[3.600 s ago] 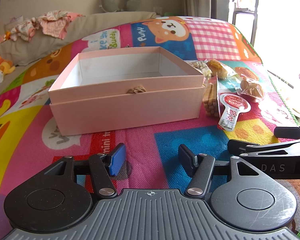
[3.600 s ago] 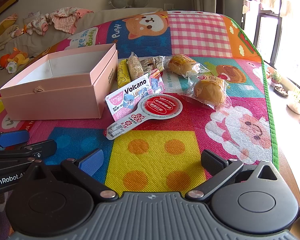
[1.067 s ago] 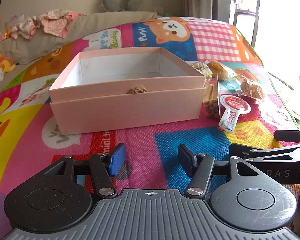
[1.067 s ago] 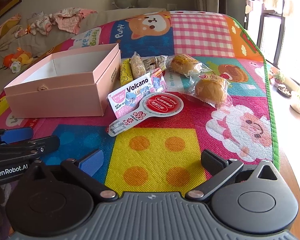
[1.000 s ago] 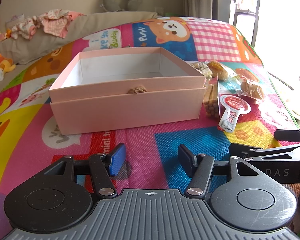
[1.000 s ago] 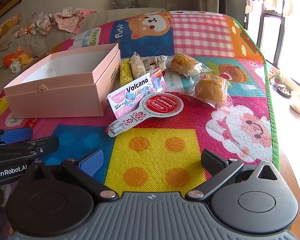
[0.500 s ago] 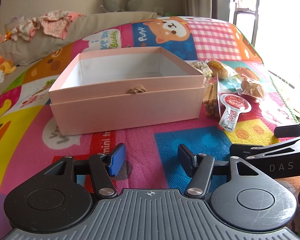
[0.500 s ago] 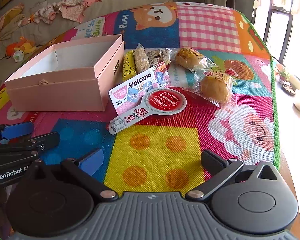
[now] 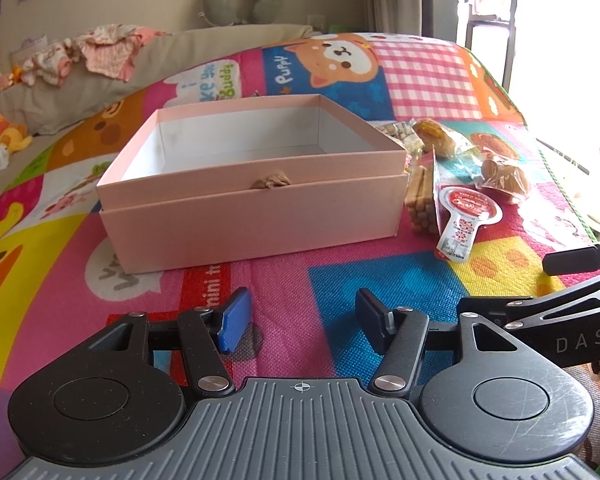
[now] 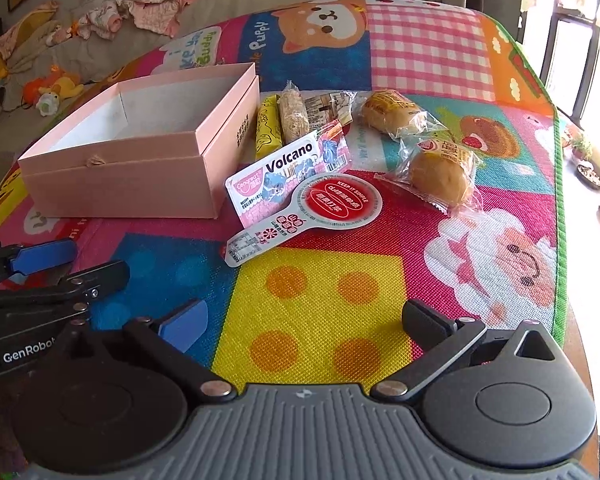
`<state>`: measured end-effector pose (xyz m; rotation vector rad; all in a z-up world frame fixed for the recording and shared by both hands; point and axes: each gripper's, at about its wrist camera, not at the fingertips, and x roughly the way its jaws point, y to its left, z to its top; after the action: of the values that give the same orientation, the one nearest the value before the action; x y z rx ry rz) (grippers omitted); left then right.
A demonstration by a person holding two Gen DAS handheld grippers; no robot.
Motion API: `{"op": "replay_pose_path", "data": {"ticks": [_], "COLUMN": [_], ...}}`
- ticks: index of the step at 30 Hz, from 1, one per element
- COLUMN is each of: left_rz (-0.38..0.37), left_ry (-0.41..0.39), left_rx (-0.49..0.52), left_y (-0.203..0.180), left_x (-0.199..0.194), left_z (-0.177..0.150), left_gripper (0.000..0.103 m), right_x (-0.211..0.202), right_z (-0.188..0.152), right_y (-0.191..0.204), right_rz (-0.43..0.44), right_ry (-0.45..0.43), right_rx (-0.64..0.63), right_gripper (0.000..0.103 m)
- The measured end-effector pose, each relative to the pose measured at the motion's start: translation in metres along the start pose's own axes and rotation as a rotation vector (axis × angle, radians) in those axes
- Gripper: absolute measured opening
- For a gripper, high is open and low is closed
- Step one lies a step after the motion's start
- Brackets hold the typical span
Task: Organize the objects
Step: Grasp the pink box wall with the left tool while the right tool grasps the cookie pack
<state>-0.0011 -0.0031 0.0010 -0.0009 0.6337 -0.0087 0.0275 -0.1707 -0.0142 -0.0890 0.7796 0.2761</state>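
Pink box [image 9: 252, 216] sits open on the bright mat [image 10: 320, 300], with wrapped snacks [image 10: 440, 172] lying just beside it to its right. My left fingers [image 9: 236, 320] and right fingers [image 10: 184, 324] are spread, holding nothing, low over the mat.

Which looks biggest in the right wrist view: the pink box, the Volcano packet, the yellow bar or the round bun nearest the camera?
Largest to smallest, as they look:
1. pink box
2. Volcano packet
3. round bun and yellow bar: too close to call. The bar is farther away and partly hidden behind the packet.
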Motion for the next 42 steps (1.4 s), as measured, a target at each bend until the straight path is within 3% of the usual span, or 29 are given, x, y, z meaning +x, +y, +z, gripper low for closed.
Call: {"op": "replay_pose_path", "data": {"ticks": [6,10,13,16,21,25,28,31,33,34,42], "left_rz": [-0.004,0.0,-0.018,-0.044,0.033,0.047,0.049,0.023,0.04,0.063,0.014], "left_ry": [-0.005,-0.033,-0.074,-0.076,-0.025,0.051,0.111,0.181,0.219,0.231,0.247], "left_rx": [-0.007,-0.012,-0.081,-0.126,-0.123,-0.226,-0.209,-0.21,-0.204,-0.189,-0.207], "left_y": [0.013,0.029,0.049,0.074,0.11,0.143,0.149,0.15,0.151,0.152,0.159], "left_x": [-0.012,-0.035,-0.051,-0.054,-0.03,0.009,0.041,0.069,0.084,0.091,0.101], "left_z": [0.007,0.027,0.05,0.075,0.111,0.132,0.138,0.136,0.134,0.133,0.129], "left_gripper": [0.062,0.062,0.062,0.062,0.061,0.06,0.06,0.049,0.023,0.018,0.014], "right_x": [-0.01,-0.036,-0.062,-0.077,-0.084,-0.085,-0.077,-0.062,-0.047,-0.037,0.088], "right_z": [0.001,0.012,0.027,0.049,0.087,0.111,0.128,0.146,0.161,0.171,0.261], "right_y": [-0.001,-0.005,-0.012,-0.02,-0.027,-0.024,-0.014,-0.003,0.006,0.011,0.069], "right_rz": [0.057,0.027,0.008,0.006,0.034,0.049,0.035,0.043,0.061,0.076,0.172], "right_ry": [-0.024,-0.131,-0.228,-0.265,-0.259,-0.284,-0.299,-0.28,-0.25,-0.227,0.031], "right_rx": [0.012,0.013,0.009,0.018,0.022,0.004,-0.047,-0.098,-0.118,-0.12,-0.077], "right_gripper": [0.103,0.103,0.103,0.103,0.103,0.103,0.103,0.103,0.103,0.103,0.103]}}
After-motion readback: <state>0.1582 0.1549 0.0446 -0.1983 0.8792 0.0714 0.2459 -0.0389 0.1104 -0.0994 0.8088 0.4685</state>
